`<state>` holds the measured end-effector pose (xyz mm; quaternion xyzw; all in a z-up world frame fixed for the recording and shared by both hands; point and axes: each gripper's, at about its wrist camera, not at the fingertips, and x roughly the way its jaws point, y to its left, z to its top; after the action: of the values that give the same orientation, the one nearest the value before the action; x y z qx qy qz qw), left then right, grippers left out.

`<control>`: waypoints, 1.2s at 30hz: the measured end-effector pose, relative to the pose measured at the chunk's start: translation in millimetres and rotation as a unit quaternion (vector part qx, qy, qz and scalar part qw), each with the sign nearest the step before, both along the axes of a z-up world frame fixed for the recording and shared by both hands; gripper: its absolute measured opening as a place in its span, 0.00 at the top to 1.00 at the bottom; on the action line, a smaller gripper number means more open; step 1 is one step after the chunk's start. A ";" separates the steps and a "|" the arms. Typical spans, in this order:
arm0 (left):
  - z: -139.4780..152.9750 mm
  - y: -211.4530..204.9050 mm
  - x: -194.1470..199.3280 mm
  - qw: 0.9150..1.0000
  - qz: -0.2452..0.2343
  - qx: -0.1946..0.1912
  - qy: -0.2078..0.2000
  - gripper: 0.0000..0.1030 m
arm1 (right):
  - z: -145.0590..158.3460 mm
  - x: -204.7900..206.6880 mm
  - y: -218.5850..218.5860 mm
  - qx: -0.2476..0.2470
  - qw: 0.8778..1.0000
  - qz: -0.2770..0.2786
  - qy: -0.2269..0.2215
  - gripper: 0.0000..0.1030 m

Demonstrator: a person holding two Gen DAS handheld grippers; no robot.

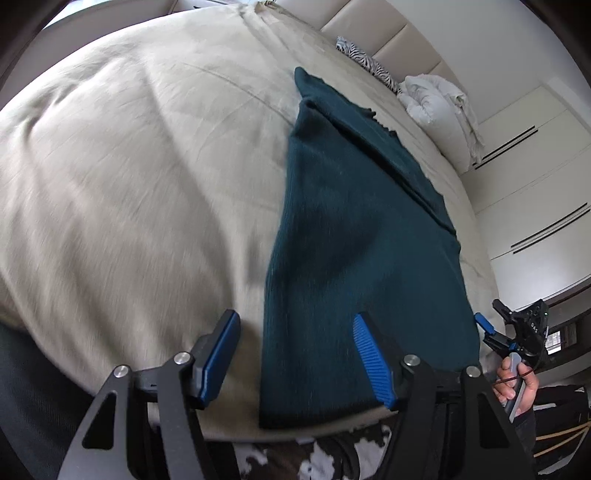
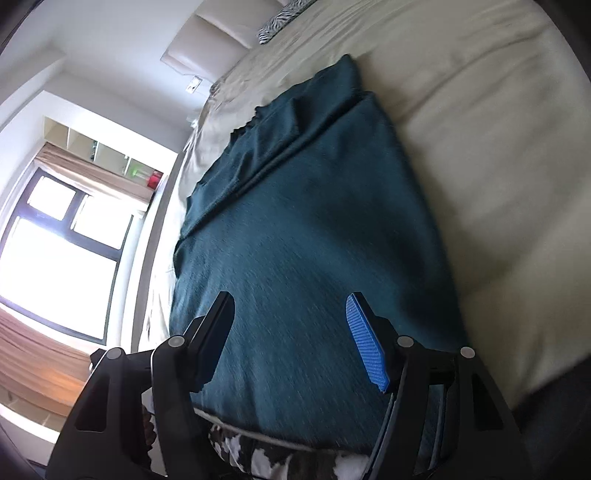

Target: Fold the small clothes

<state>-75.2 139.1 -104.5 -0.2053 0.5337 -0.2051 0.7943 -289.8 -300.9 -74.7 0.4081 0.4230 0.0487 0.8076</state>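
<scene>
Left tool (image 1: 295, 354) and right tool (image 2: 291, 339): black frames, silver screws, ribbed blue pads (image 1: 373, 360)

Dark teal garment (image 1: 354, 236) on beige sheet (image 1: 140, 177); zebra-striped pillow (image 1: 364, 59); white duvet (image 1: 439, 103); cream headboard (image 1: 373, 27); black grippers with ribbed blue pads (image 2: 365, 343); tan blind (image 2: 92, 177)

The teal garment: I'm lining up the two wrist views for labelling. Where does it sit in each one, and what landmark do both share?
Left wrist view: the teal garment lies right of centre on the beige bedcover, running from the near edge up toward the headboard.
Right wrist view: the teal garment fills the centre, under the open right gripper.
Shared landmark: the zebra-print pillow by the headboard.
</scene>
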 end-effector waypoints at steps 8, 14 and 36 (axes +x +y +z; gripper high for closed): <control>-3.3 -11.0 -9.3 0.999 -0.020 0.022 0.017 0.46 | 0.5 -59.1 -20.1 -0.023 0.999 -0.030 0.032 0.39; -6.1 -11.8 -6.3 0.999 -0.025 0.032 0.023 0.57 | -3.5 -78.9 -38.5 -0.030 0.996 -0.047 0.067 0.39; -6.1 -18.7 -11.7 0.997 -0.055 0.039 0.029 0.93 | -43.1 -74.0 -33.0 0.034 0.987 -0.005 0.156 0.88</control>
<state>-86.9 120.4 -110.6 -0.1504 0.5745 -0.2216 0.7734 -363.8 -334.0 -117.8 0.4397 0.5395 -0.0053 0.7180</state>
